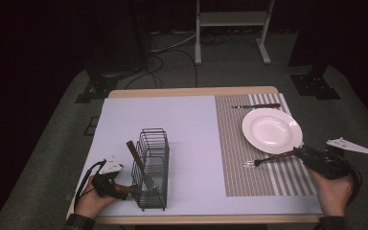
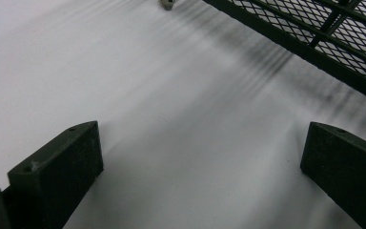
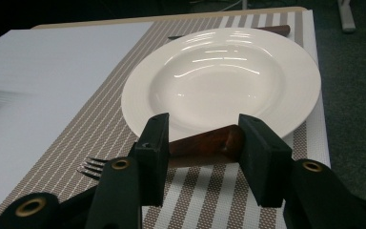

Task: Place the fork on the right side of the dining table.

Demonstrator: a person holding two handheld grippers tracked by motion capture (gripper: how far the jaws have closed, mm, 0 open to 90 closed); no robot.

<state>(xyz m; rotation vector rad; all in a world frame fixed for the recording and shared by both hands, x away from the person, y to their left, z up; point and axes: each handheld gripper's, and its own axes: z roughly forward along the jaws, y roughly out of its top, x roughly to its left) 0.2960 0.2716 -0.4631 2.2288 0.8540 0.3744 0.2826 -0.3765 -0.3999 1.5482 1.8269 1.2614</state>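
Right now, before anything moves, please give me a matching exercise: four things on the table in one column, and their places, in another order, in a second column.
Things:
1. round white ceramic plate
2. silver fork with brown wooden handle
3. knife with dark wooden handle
4. tall black wire basket

Places:
A. at the far edge of the striped brown placemat, behind the plate
B. on the plain white sheet
C. on the placemat, between the two pieces of cutlery
D. on the placemat, at the near side of the plate

Pairs: 1-C, 2-D, 3-A, 4-B
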